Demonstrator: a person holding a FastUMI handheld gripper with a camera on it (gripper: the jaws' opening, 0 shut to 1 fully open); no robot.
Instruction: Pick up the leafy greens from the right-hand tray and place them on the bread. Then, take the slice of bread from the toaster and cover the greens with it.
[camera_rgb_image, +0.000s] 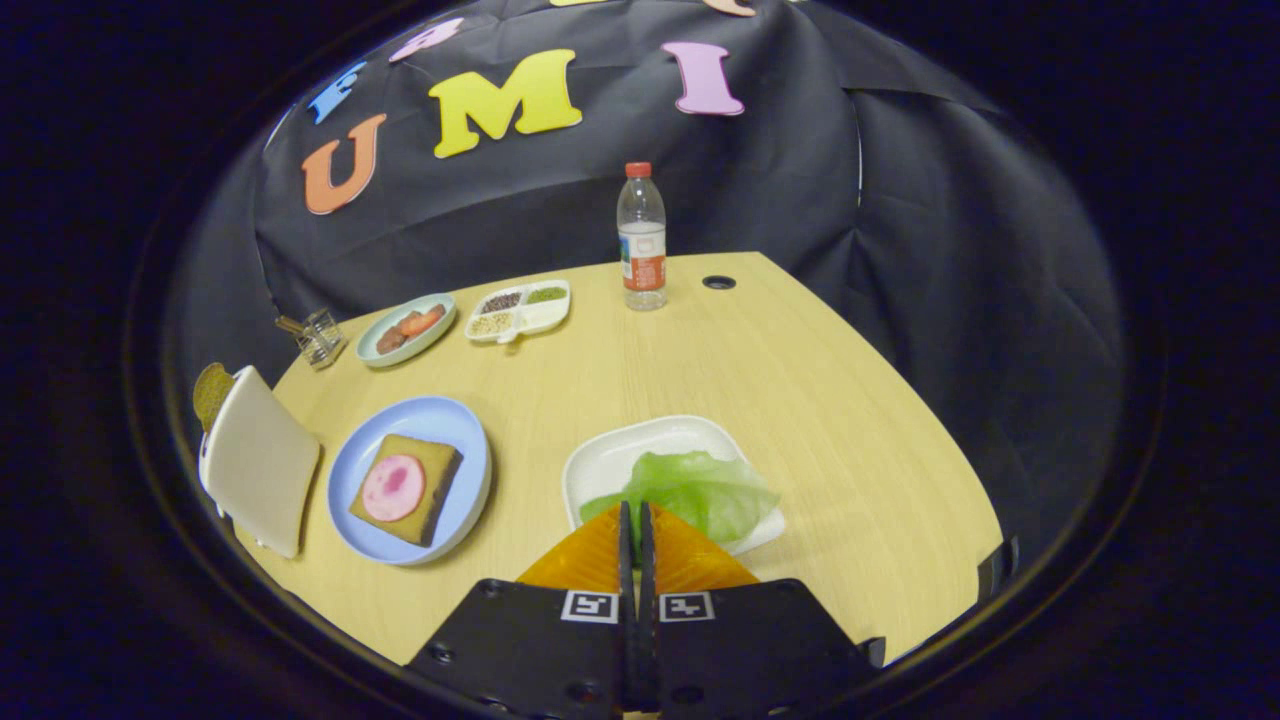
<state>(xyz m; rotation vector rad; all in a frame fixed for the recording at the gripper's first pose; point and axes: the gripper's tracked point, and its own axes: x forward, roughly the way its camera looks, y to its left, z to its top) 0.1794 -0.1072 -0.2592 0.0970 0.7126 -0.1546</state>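
The fingers (634, 515) are seen pressed together, nothing clamped, their tips over the leafy greens (700, 490) in the white tray (620, 455) near the counter's (800, 360) front edge. Bread (405, 488) lies plated leftward; a toaster (258, 460) stands at the left edge. The bottle's (641, 238) label cannot be read.
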